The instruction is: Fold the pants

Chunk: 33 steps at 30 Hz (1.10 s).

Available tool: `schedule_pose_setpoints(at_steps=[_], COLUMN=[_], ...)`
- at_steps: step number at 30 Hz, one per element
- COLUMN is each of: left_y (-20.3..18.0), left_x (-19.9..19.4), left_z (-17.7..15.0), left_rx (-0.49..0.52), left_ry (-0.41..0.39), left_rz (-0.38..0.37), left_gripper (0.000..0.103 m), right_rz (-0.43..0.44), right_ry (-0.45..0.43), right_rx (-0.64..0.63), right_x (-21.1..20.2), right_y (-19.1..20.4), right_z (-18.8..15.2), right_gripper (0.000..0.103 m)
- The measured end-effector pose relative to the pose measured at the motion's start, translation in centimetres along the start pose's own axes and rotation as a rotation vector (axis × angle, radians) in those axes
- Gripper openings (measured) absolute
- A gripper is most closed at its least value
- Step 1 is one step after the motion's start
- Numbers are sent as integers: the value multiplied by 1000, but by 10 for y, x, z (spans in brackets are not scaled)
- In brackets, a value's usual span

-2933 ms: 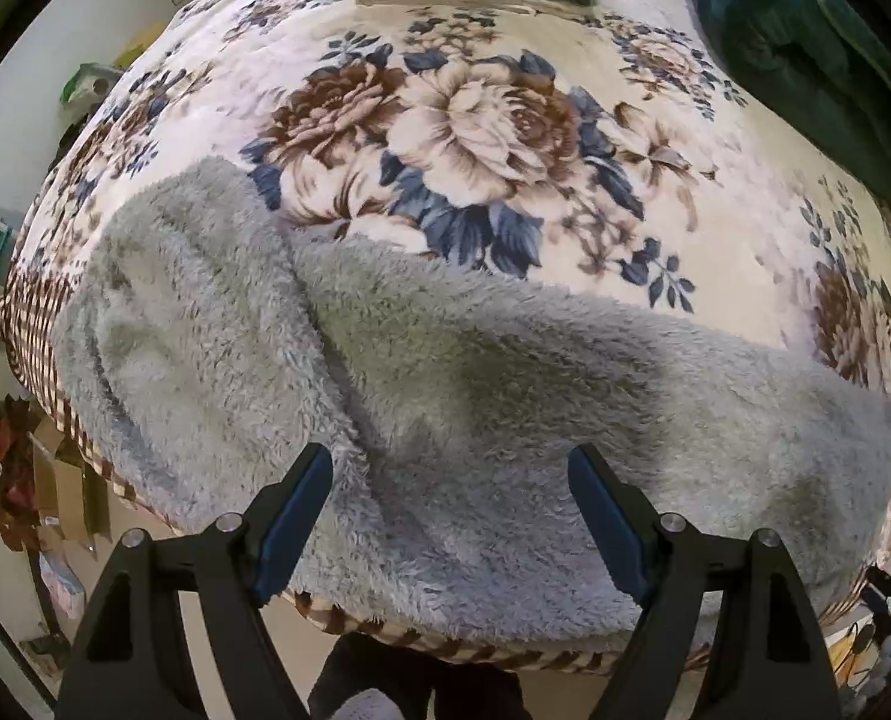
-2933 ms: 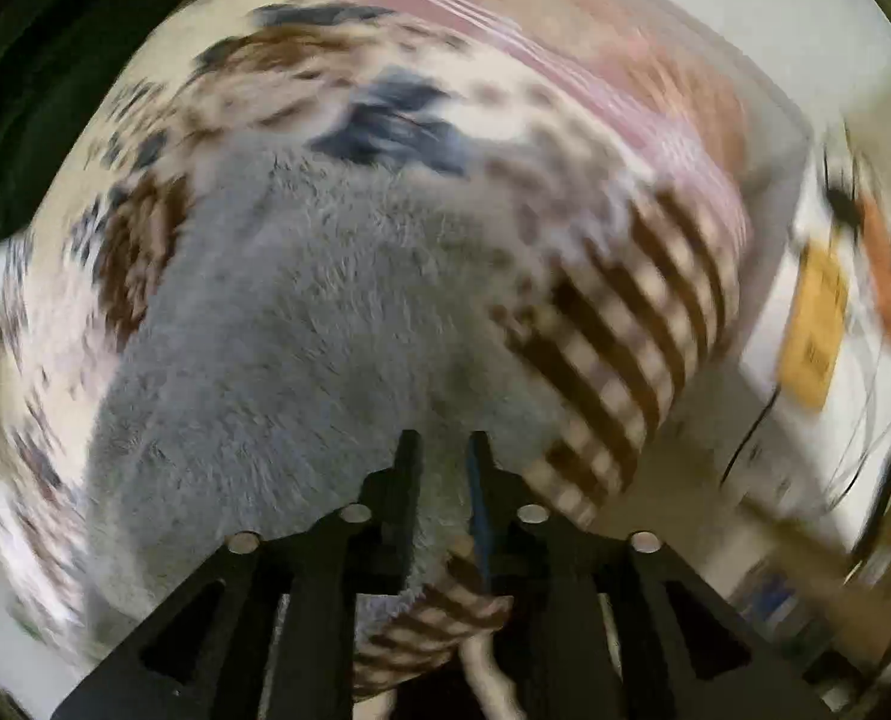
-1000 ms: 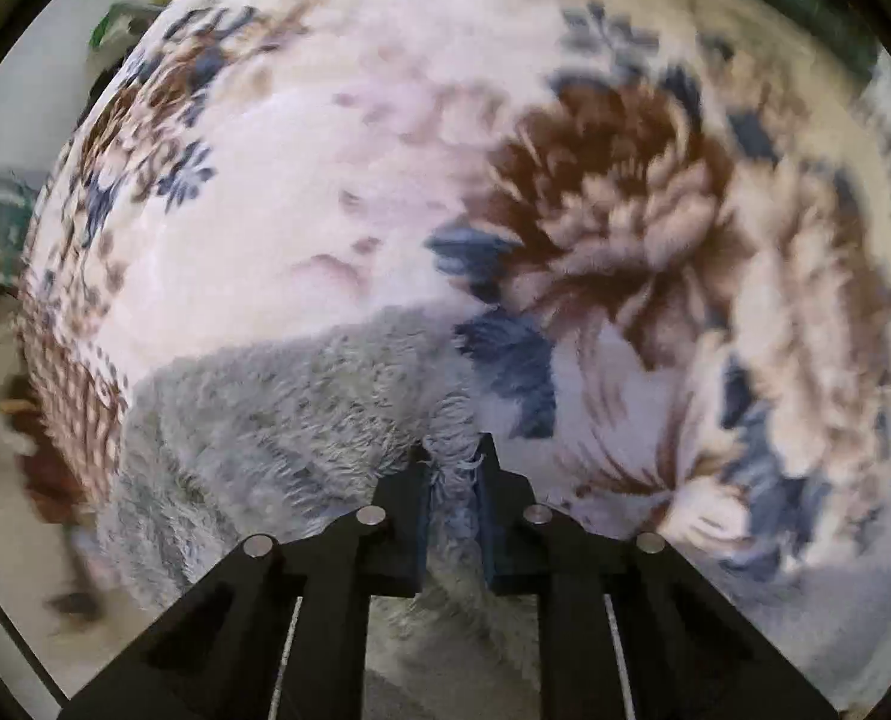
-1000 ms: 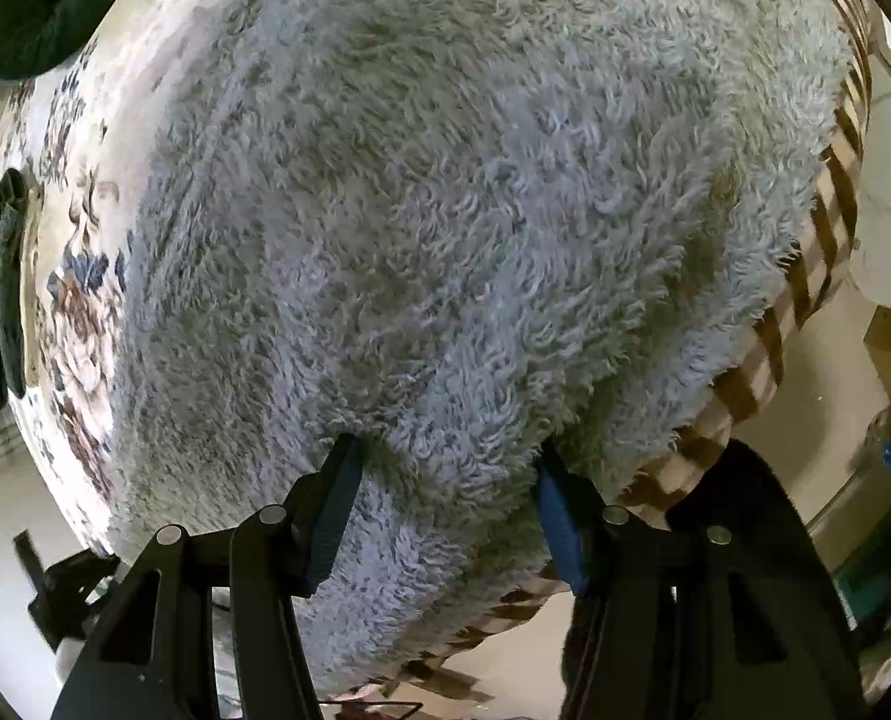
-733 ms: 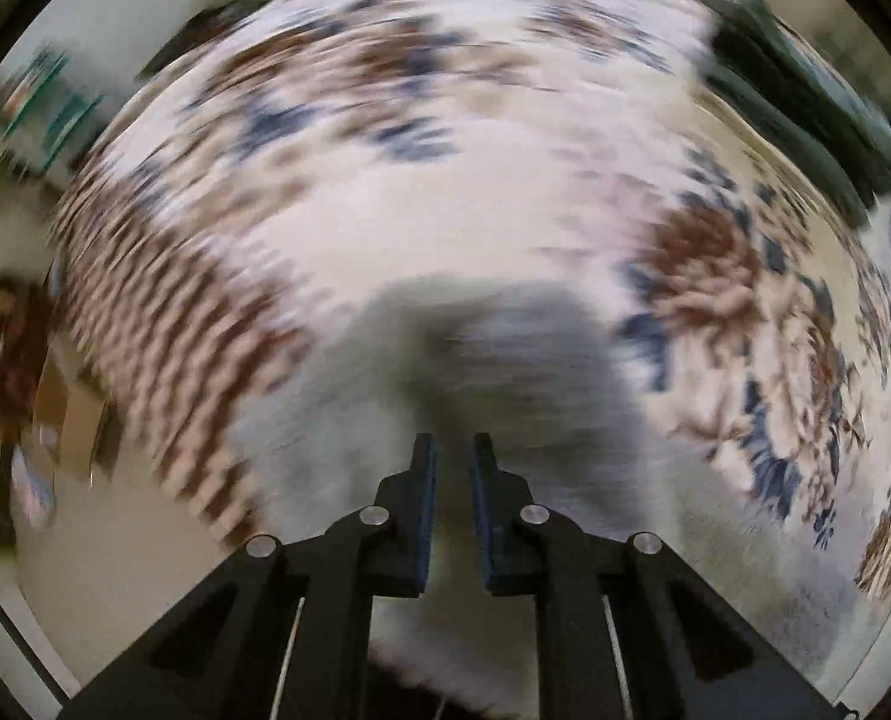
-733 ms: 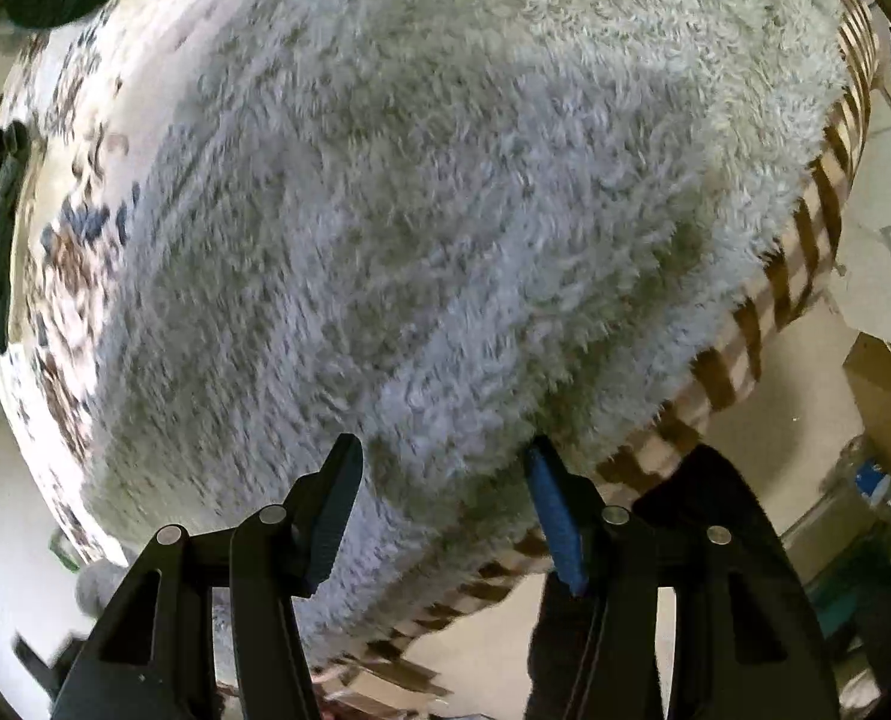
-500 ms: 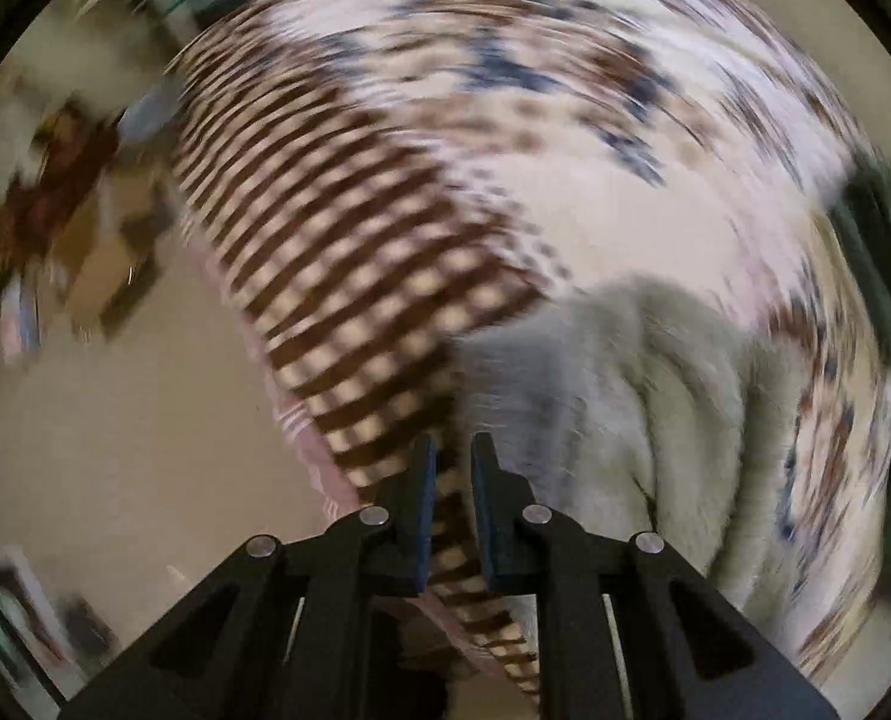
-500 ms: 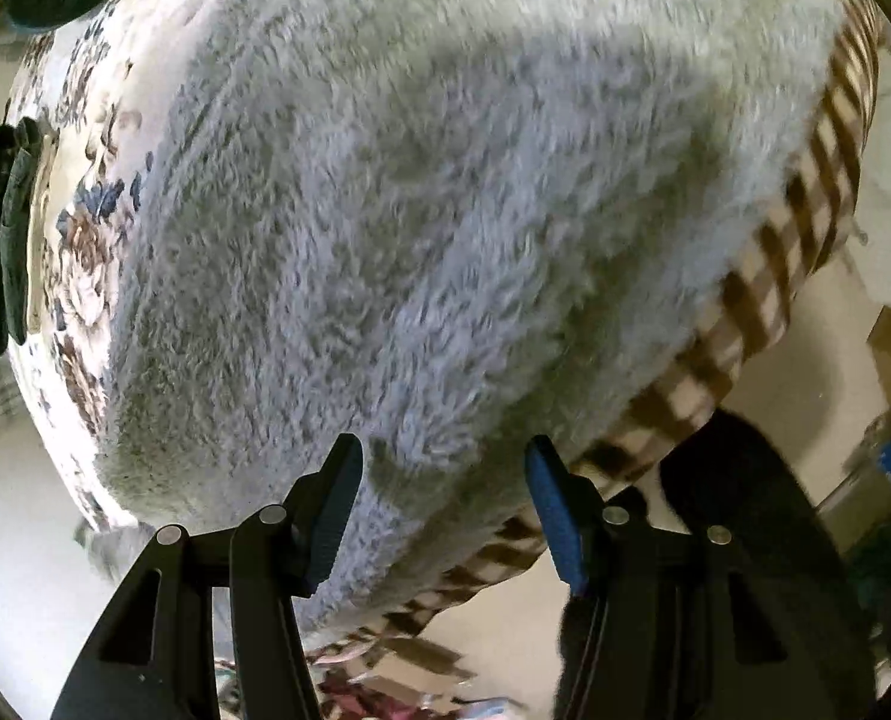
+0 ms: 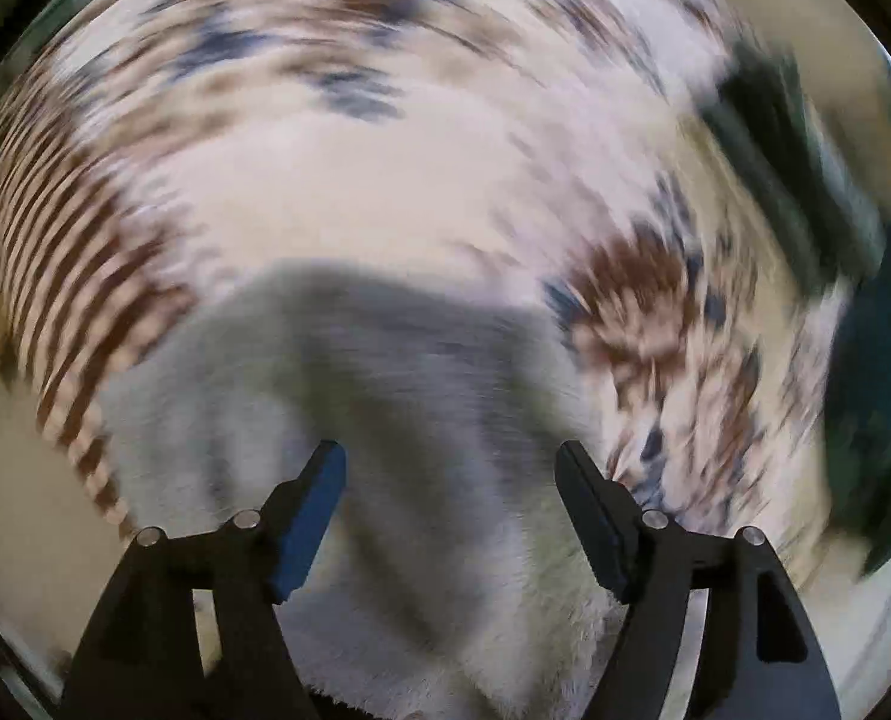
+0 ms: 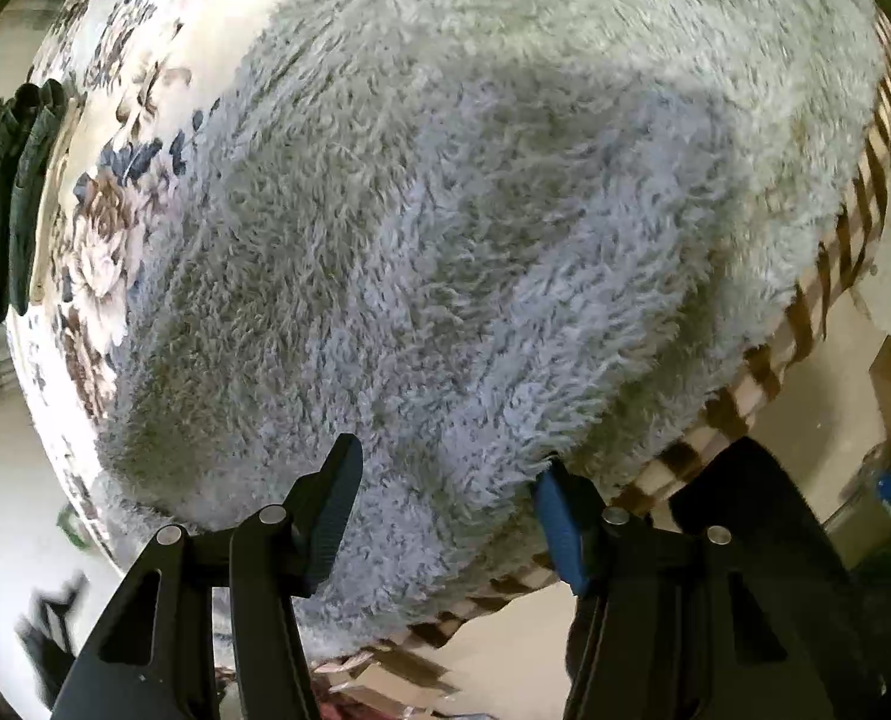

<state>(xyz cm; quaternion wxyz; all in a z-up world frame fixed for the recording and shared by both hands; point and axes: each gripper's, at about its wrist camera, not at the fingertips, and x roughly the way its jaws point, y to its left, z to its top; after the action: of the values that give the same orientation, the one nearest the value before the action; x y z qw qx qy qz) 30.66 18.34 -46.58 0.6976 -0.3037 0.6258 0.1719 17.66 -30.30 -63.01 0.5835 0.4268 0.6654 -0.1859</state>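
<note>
Two claws hang over a bed spread with a floral blanket (image 10: 94,252), both pointing steeply down at a pair of fluffy grey pants (image 10: 475,228) lying along the blanket's checked border (image 10: 853,222), near the bed's edge.

The left claw (image 9: 451,468) is opening, its blue pads spread wide with the grey pile below and between them but not pressed by either — the view is heavily smeared by motion, so finer contact cannot be told. The pants (image 9: 385,396) fill the lower middle of that view, with the blanket's (image 9: 385,180) brown and blue flowers beyond.

The right claw (image 10: 445,474) stands partly open above the plush fabric; its right pad sits at the pants' near edge, the left pad over the pile, and whether either presses into the fleece cannot be told.

A stack of dark green folded garments (image 10: 13,192) lies on the blanket's far side, well apart from the pants — blurred dark shapes (image 9: 787,168) mark it in the left view.
</note>
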Motion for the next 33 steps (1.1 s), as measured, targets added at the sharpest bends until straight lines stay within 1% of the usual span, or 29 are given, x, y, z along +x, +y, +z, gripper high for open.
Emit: schedule_pose_setpoints(at_steps=[2, 6, 7, 9, 10, 11, 12, 13, 14, 15, 16, 18, 20, 21, 22, 25, 27, 28, 30, 31, 33], left_y=[-35, -73, -78, -81, -81, -81, -81, -80, -77, -72, -61, -38, -4, 12, 37, 92, 120, 135, 151, 161, 168], left_x=[30, 77, 86, 100, 105, 106, 104, 100, 90, 79, 60, 32, 3, -10, -24, -46, -45, -41, -28, -19, -6], left_z=[9, 17, 16, 16, 14, 12, 10, 8, 4, 2, -2, -10, -20, -25, -34, -58, -73, -83, -94, -98, -104], left_rx=[65, 136, 150, 159, 165, 176, 187, 200, 206, 202, 188, 145, 78, 46, -1, -119, -170, -203, -251, -285, -309], left_ry=[65, 144, 156, 171, 165, 150, 129, 103, 64, 23, -40, -103, -141, -155, -169, -174, -164, -153, -127, -110, -99], left_rz=[50, 142, 184, 235, 267, 276, 277, 272, 239, 205, 159, 92, 30, 13, -2, -31, -22, -23, -8, -17, -17], left_gripper=[71, 71, 71, 71, 70, 65, 44, 15, 7, 7, 6, 6, 6, 6, 6, 6, 6, 6, 6, 6, 6], right_rz=[1, 0, 0, 10, 14, 17, 22, 25, 24, 21, 21, 12, 7, 3, 1, 28, 60, 69, 89, 96, 107], right_ry=[-14, -25, -24, -22, -20, -20, -19, -17, -15, -14, -14, -11, -6, -2, 0, 12, 16, 18, 14, 12, 4], right_rx=[18, 76, 85, 105, 110, 116, 120, 120, 117, 111, 104, 80, 63, 57, 52, 27, 16, 11, 9, 12, 37], right_x=[2, 7, 7, 9, 10, 9, 8, 8, 7, 6, 5, 1, -3, -3, -6, -13, -19, -21, -23, -22, -17], right_y=[-1, -15, -20, -24, -26, -28, -30, -32, -33, -34, -34, -36, -40, -40, -42, -47, -51, -52, -55, -55, -55], right_z=[5, 16, 18, 20, 21, 22, 22, 22, 22, 23, 22, 23, 22, 21, 19, 13, 10, 9, 8, 8, 11], right_gripper=[59, 59, 59, 59, 59, 59, 59, 59, 59, 59, 59, 59, 59, 59, 59, 59, 59, 59, 59, 59, 59])
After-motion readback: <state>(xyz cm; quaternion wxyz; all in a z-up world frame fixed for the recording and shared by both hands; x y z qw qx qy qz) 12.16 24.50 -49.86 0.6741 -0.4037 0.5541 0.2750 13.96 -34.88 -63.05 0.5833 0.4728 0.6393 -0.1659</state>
